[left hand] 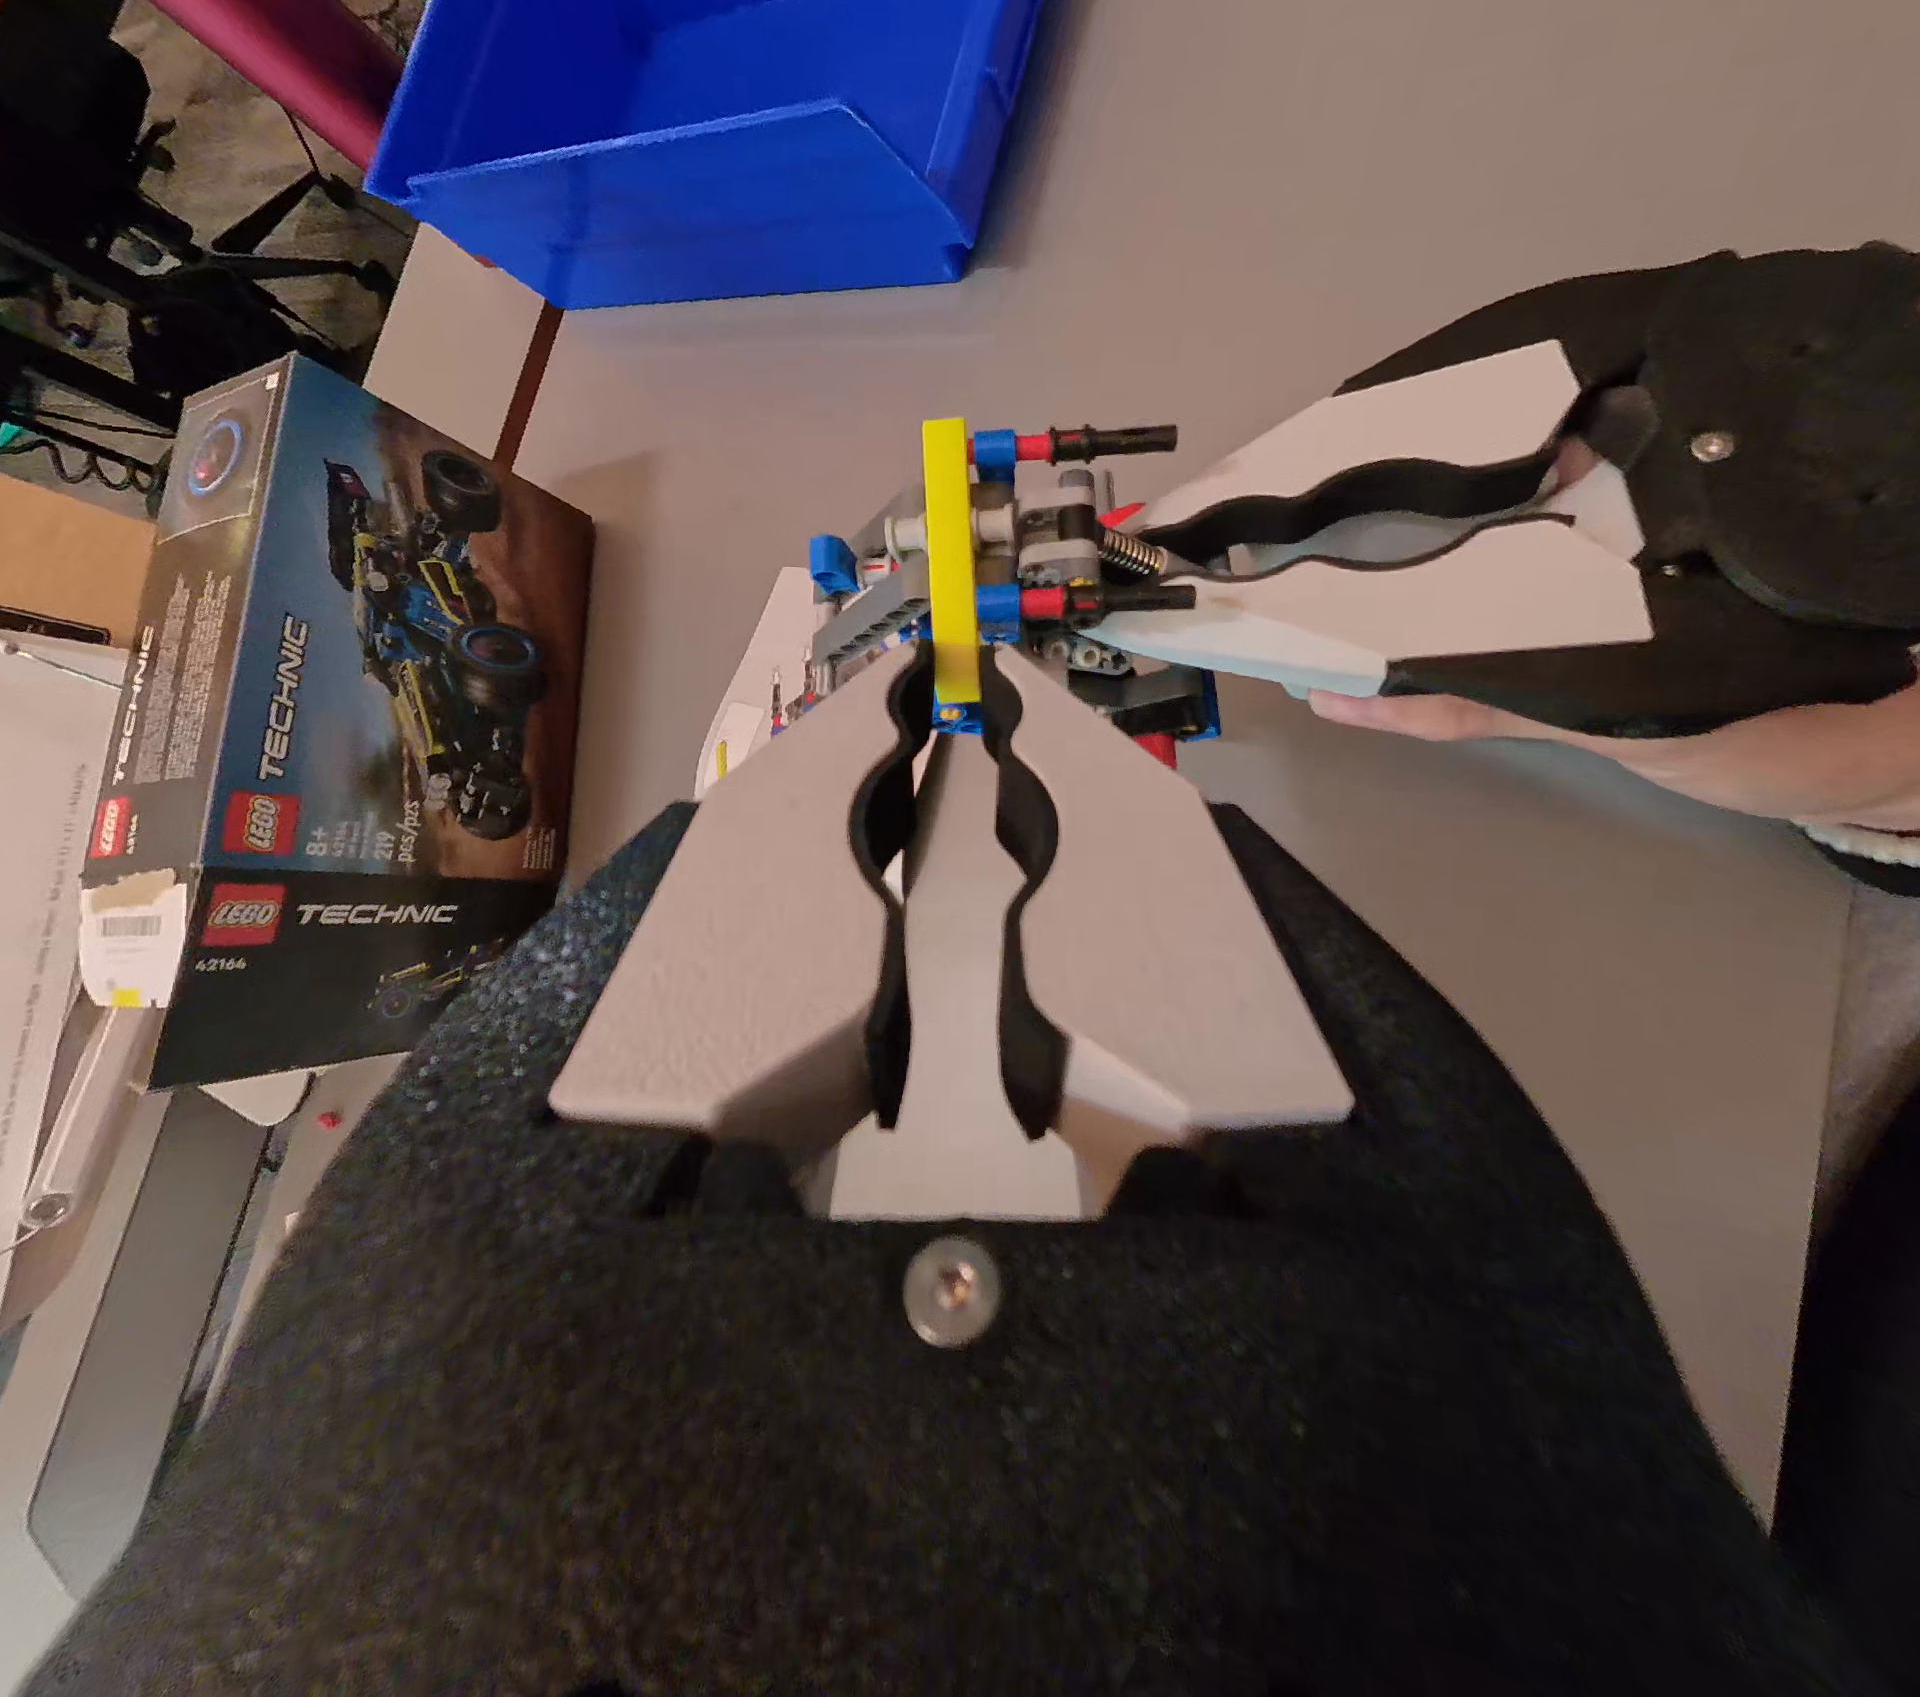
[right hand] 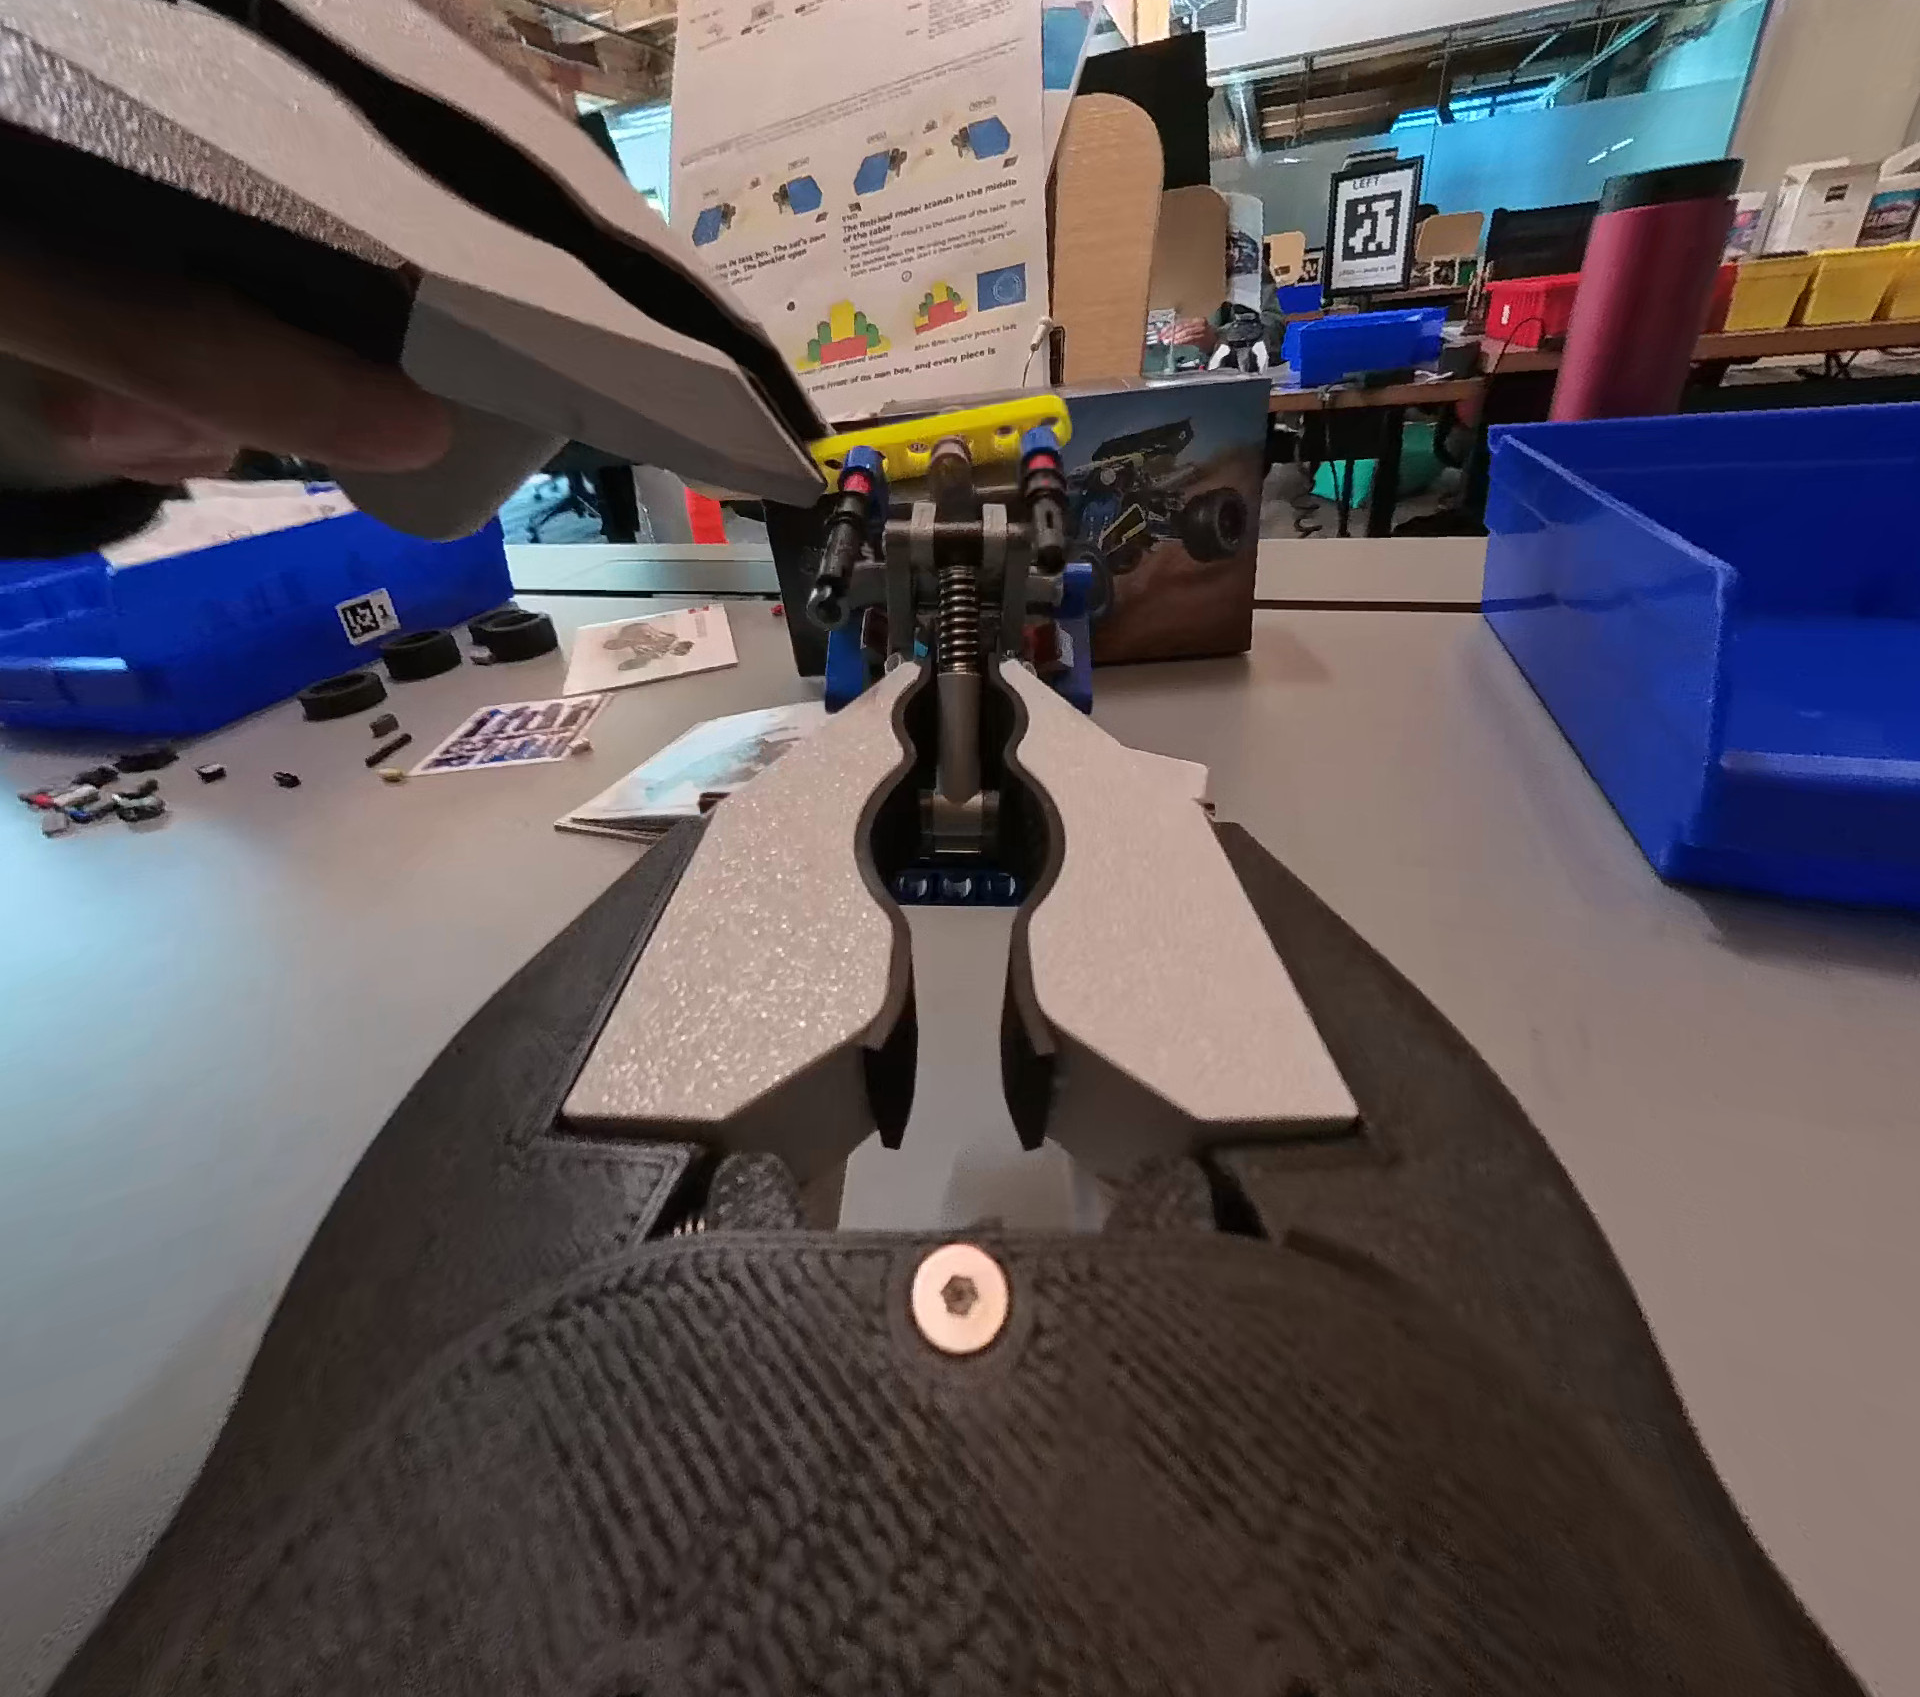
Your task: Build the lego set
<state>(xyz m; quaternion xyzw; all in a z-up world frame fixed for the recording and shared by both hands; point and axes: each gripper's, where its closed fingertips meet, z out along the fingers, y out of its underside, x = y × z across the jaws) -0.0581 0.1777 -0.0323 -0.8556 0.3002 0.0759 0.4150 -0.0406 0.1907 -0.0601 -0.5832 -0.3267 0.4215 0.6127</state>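
A partly built brick car model (left hand: 1049, 546) is held above the grey table (left hand: 1351, 141) between both grippers. My left gripper (left hand: 958, 676) is shut on the lower end of the model's yellow beam (left hand: 951, 525), with both pads pressed on it. In the right wrist view the left gripper (right hand: 805, 452) comes in from the upper left onto that yellow beam (right hand: 956, 429). My right gripper (right hand: 956, 691) is shut on the model's grey shock absorber with its spring (right hand: 956, 608). In the left wrist view the right gripper (left hand: 1153, 577) reaches in from the right, with a hand under it.
A blue bin (left hand: 727, 37) stands beyond the model, and the set's box (left hand: 343, 712) stands to the left. A booklet (right hand: 686, 764), a sticker sheet (right hand: 509, 733), black tyres (right hand: 421, 655) and small loose parts (right hand: 94, 795) lie on the table. Another blue bin (right hand: 208, 608) is at the left. About 4 cm separates my left fingertips from my right.
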